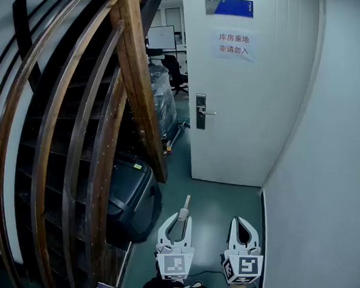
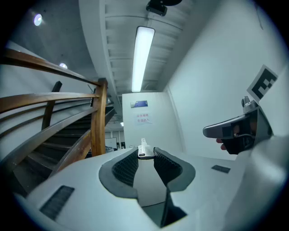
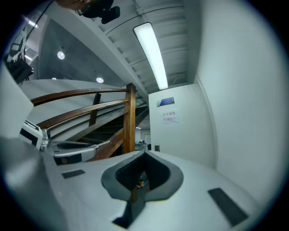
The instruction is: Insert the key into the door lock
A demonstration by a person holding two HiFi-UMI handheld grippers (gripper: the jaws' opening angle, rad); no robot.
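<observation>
Count: two grippers, one key, one door, one lock plate with one lever handle, two signs on the door (blue plate (image 1: pixel 230 6) up top, paper notice (image 1: pixel 234 44) below it).

My left gripper (image 1: pixel 184 217) is clamped on the key (image 1: pixel 187 203) at the very jaw tips, with the blade sticking out ahead. My right gripper (image 1: pixel 243 222) has its jaw tips together and nothing in them. I hold both level, side by side, pointed at the door (image 1: pixel 247 132).

The lock plate (image 1: pixel 201 102) and lever handle (image 1: pixel 208 113) sit at the door's left edge, well apart from the key.

Room: grey-green floor (image 1: pixel 216 200), white wall (image 1: pixel 324 179) on the right, curved wooden stair railing (image 1: pixel 135 77) on the left, one fluorescent tube (image 2: pixel 142 56) overhead.
</observation>
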